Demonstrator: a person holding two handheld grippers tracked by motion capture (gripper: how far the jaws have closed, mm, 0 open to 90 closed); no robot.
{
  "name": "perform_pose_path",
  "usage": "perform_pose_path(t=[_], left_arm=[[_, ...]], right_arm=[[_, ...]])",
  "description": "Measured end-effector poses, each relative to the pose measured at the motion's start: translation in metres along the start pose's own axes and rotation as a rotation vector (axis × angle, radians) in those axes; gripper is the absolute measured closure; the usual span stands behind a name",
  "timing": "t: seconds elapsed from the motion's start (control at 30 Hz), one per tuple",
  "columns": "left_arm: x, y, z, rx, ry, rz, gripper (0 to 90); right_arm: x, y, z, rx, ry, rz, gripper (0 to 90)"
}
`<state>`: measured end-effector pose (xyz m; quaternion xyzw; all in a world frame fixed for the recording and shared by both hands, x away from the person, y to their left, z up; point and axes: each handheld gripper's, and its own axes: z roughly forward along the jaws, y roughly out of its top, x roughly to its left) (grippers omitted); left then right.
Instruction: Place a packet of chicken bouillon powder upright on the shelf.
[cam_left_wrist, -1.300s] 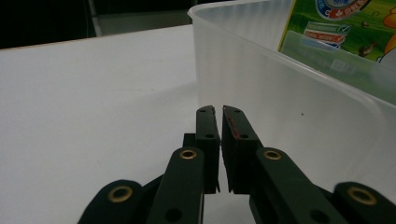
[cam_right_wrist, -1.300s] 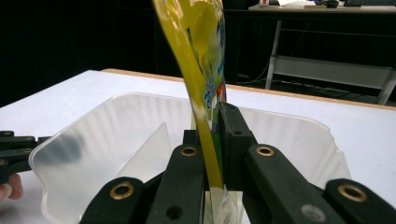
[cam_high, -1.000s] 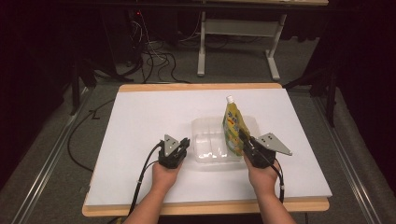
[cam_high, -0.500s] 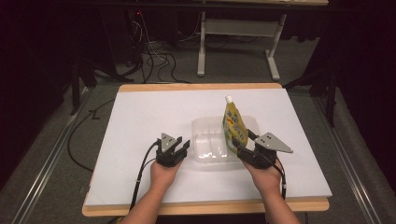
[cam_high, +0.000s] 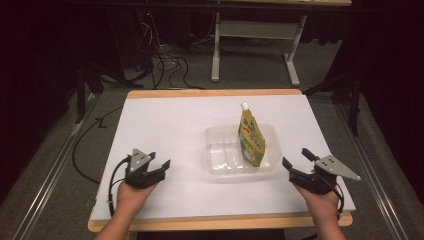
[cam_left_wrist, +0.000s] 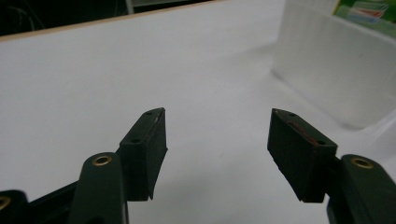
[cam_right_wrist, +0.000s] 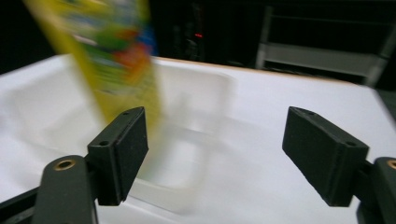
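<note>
Where the clear plastic tray (cam_high: 220, 150) sits a little toward the right edge and nearer the front edge of the bench (cam_high: 165, 125), a single yellow pouch (cam_high: 251, 137) stands inside it at its right end. There is one pouch, one tray and two claws. The pouch stands upright, its long axis running up from the tray floor, with the white cap (cam_high: 244, 106) at the top and leaning slightly toward the far edge of the bench; its printed face turns toward the front right corner. In the right gripper view the pouch (cam_right_wrist: 116, 56) appears blurred, and the tray (cam_right_wrist: 196, 116) lies behind and below it.

The right claw (cam_high: 296, 159) hovers near the bench's front right corner, just beside the tray's right end but apart from it. Its jaws have just been opening and stand wide, released, with nothing between them; the pads (cam_right_wrist: 123, 149) touch neither pouch nor tray.

The left claw (cam_high: 159, 161) is toward the front left corner, well apart from the tray. Its jaws have likewise just been opening and stand wide, gripping nothing; in the left gripper view the white bench shows between the pads (cam_left_wrist: 149, 149), with the tray wall (cam_left_wrist: 336, 70) off to one side.
</note>
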<state>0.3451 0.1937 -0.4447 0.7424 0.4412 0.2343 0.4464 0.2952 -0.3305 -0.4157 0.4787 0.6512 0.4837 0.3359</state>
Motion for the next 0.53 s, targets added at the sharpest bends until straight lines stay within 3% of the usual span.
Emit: perform_pose_path(t=[0.1,0.13,0.17,0.3,0.53], left_arm=[[0.013,-0.016,-0.013,0.011,0.016,-0.031,37.3],[0.016,-0.016,-0.014,0.030,0.017,-0.036,37.1],[0.020,-0.014,-0.018,0.010,0.032,-0.040,34.8],[0.020,-0.013,-0.015,0.005,0.022,-0.052,35.0],[0.004,-0.013,-0.004,0.045,-0.010,0.016,34.5]], right_arm=[[-0.028,-0.013,0.000,0.017,-0.073,0.032,27.1],[-0.035,-0.017,-0.001,0.025,-0.093,0.032,28.3],[-0.046,-0.025,-0.001,0.042,-0.118,0.058,28.1],[-0.051,-0.032,-0.001,0.034,-0.150,0.051,28.9],[-0.049,-0.032,0.003,0.046,-0.154,0.061,28.1]])
